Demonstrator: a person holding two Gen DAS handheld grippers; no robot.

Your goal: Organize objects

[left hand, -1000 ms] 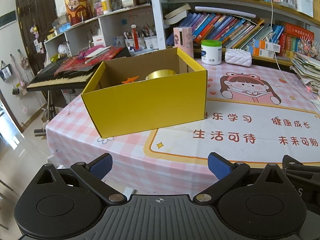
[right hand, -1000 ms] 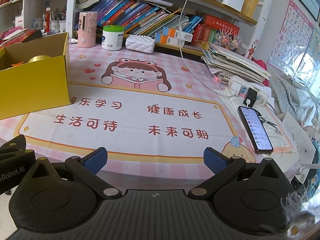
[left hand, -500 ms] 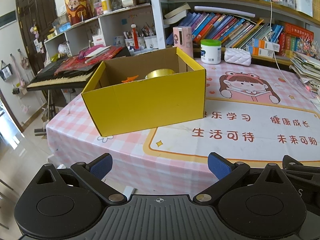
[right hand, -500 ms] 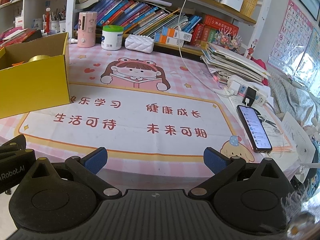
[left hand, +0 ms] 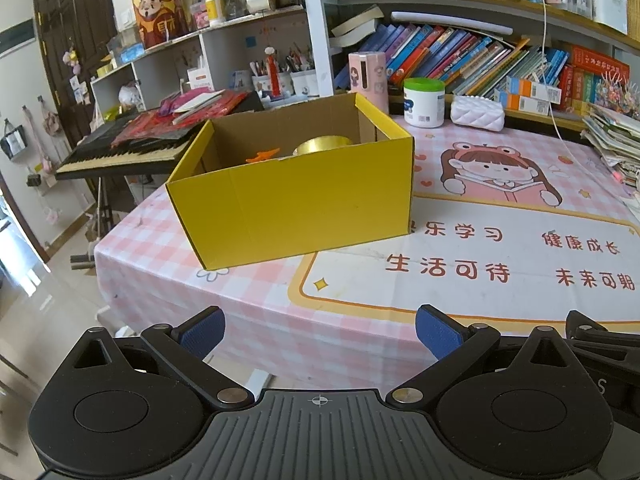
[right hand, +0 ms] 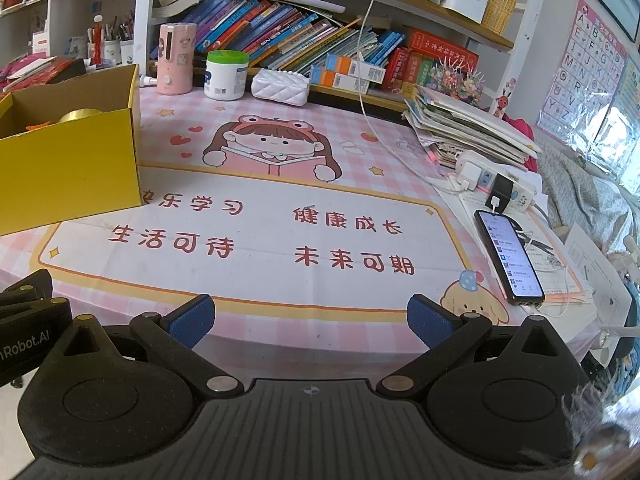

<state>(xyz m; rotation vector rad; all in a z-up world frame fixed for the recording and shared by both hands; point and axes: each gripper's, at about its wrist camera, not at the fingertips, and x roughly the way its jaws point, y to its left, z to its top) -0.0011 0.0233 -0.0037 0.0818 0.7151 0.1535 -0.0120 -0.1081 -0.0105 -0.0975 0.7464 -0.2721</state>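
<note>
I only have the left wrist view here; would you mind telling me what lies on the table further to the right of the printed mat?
Observer: A smartphone lies face up with its screen lit, on papers near the right edge of the table.
Operator: Thank you. Is it plugged in?
Observer: A cable runs from its top end toward a white power strip just behind it.
Operator: And is the right gripper holding anything?
Observer: No, the right gripper is open and empty, hovering at the near edge of the table, apart from the yellow box.
</note>
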